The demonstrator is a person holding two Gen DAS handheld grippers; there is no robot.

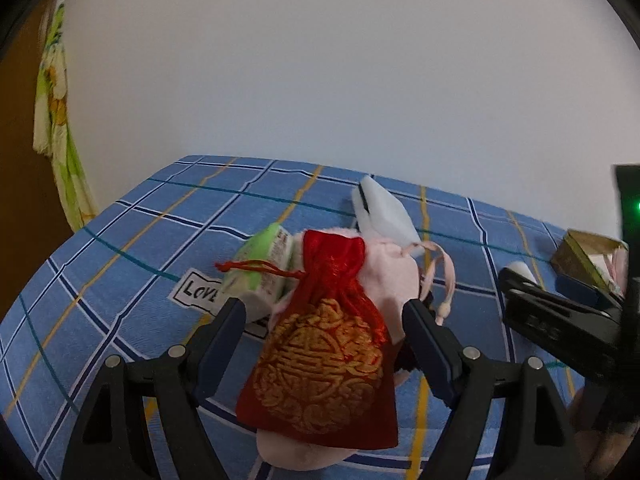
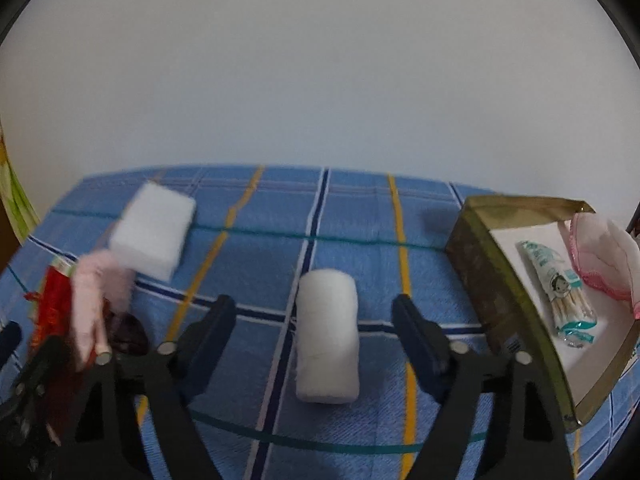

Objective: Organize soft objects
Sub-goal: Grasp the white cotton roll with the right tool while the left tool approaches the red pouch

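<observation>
We see a bed (image 2: 280,216) with a blue checked sheet; soft things lie on it, and a gold tin box (image 2: 492,280) sits at the right edge of the bed. In the box there is a pack of cotton swabs (image 2: 560,296) and a pink cloth (image 2: 604,256).

Our right gripper (image 2: 312,320) has its jaws wide apart, with nothing held; the white bandage roll (image 2: 328,336) lies on the sheet between them, near the middle of the bed, but the jaws do not touch it. We think this roll is the next thing to pick up.

Our left gripper (image 1: 324,316) also has its jaws wide apart; a red pouch with gold print (image 1: 324,356) lies between them, on top of a pink pouch (image 1: 384,276), toward the left side of the bed. The jaws look clear of the red pouch, so we say it is not held. A green packet (image 1: 260,272) lies just beside the pouches, and a white sponge (image 1: 384,216) lies behind them, nearer the far edge.

To do this well, we should bring the right jaws down so one sits on each side of the roll; then close gently on its middle, since it is soft and will squash; then lift it straight up and carry it over the wall of the box, and let go only when it is low inside.
</observation>
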